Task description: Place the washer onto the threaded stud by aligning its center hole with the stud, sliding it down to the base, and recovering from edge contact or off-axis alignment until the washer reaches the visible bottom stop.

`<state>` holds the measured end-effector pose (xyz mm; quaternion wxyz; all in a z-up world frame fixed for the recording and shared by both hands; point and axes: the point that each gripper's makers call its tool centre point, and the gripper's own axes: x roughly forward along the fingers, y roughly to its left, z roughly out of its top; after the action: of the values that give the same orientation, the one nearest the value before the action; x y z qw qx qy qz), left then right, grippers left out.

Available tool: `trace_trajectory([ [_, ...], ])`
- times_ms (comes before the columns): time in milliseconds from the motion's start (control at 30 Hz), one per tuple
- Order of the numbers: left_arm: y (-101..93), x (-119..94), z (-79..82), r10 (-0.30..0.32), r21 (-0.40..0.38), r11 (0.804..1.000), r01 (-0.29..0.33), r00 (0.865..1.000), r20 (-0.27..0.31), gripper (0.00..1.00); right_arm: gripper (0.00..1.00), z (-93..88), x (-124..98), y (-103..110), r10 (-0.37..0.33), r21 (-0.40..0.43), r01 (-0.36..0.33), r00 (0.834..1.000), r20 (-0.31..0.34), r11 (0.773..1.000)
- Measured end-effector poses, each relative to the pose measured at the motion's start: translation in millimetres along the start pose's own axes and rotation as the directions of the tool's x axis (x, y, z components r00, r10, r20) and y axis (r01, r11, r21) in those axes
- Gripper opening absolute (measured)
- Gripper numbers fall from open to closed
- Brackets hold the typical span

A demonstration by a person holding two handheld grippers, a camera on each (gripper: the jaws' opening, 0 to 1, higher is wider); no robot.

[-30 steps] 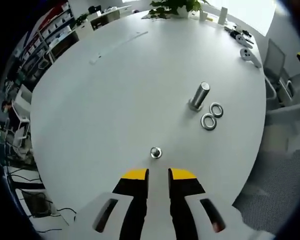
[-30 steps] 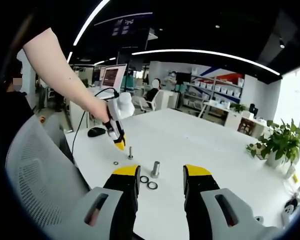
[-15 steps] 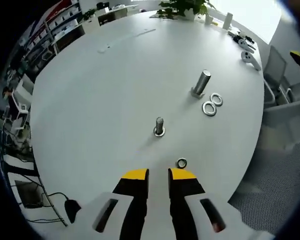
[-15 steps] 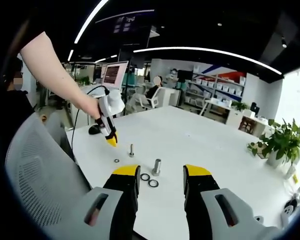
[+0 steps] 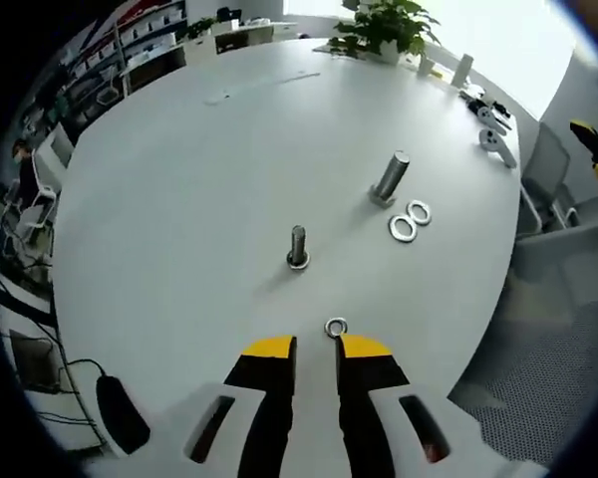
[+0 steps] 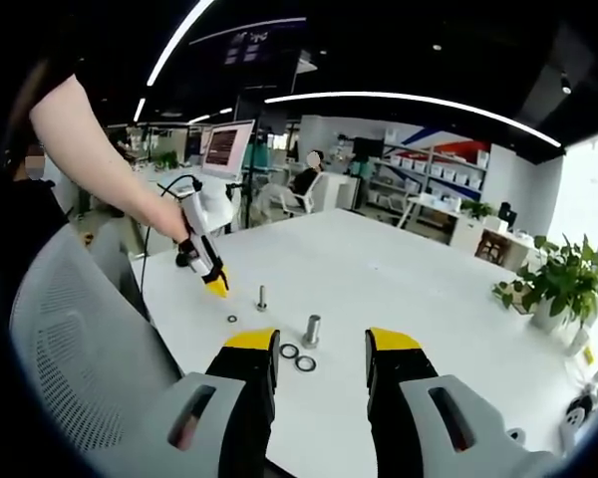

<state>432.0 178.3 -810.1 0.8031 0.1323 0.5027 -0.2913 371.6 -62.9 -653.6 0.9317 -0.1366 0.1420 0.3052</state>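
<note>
Washer flat on counter, lower centre, just ahead of our narrow-gapped, empty left gripper; stud at mid-frame; we judge thin washer may skid from pinch; right gripper wide, empty.

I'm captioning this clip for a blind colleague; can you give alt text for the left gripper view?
The left gripper hovers with its fingers slightly apart just short of a small washer lying flat on a white table. Beyond stands a thin threaded stud, then a thicker metal post beside two larger washers.
</note>
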Motion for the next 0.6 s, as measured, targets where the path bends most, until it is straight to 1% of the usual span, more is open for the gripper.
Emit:
trace_trajectory([
  [33, -2.0, -0.3, 4.1, -0.002, -0.019, 1.0, 0.003, 1.0, 0.028, 0.13, 0.36, 1.0, -0.2, -0.3, -0.001, 0.0, 0.001, 1.0, 0.005, 1.0],
  [67, -5.8, -0.5, 6.6, -0.015, -0.042, 0.999, 0.017, 0.999, 0.043, 0.13, 0.36, 1.0, -0.3, -0.3, -0.001, 0.0, 0.001, 1.0, 0.004, 1.0],
  [100, -8.1, -1.8, 6.9, -0.018, -0.047, 0.999, 0.02, 0.999, 0.046, 0.14, 0.36, 0.3, -0.2, -0.1, -0.001, 0.001, 0.001, 1.0, 0.001, 1.0],
  [200, -13.9, -3.2, 7.8, -0.004, -0.026, 1.0, 0.006, 0.998, 0.066, 0.14, 0.36, 1.5, -0.9, 1.4, 0.0, -0.008, 0.0, 1.0, 0.007, 1.0],
  [267, -15.8, -1.3, 5.7, -0.002, -0.022, 1.0, 0.004, 0.998, 0.069, 0.14, 0.36, 0.2, -0.1, 1.4, 0.0, -0.011, 0.0, 1.0, -0.001, 1.0],
  [333, -18.9, 3.2, -0.4, -0.009, -0.015, 1.0, 0.01, 0.999, 0.05, 0.14, 0.36, -2.3, 0.5, 1.5, 0.001, -0.009, -0.001, 1.0, -0.014, 1.0],
  [367, -19.3, 5.0, -5.3, -0.008, 0.002, 1.0, 0.008, 1.0, 0.027, 0.14, 0.36, -1.9, -0.4, 1.5, -0.003, -0.014, 0.002, 1.0, -0.011, 1.0],
  [433, -18.7, 7.4, -8.8, 0.003, 0.008, 1.0, -0.003, 1.0, 0.017, 0.15, 0.36, -1.0, -1.2, 2.1, -0.001, -0.013, 0.001, 1.0, -0.005, 1.0],
  [533, -20.3, 11.7, -14.7, 0.001, 0.017, 1.0, -0.001, 1.0, -0.003, 0.16, 0.36, -0.7, -1.0, 2.1, 0.0, -0.017, 0.0, 1.0, -0.005, 1.0],
  [600, -20.2, 14.8, -19.7, 0.01, 0.049, 0.999, -0.009, 1.0, -0.024, 0.17, 0.36, -0.5, -0.9, 1.3, -0.002, -0.013, 0.002, 1.0, -0.003, 1.0],
])
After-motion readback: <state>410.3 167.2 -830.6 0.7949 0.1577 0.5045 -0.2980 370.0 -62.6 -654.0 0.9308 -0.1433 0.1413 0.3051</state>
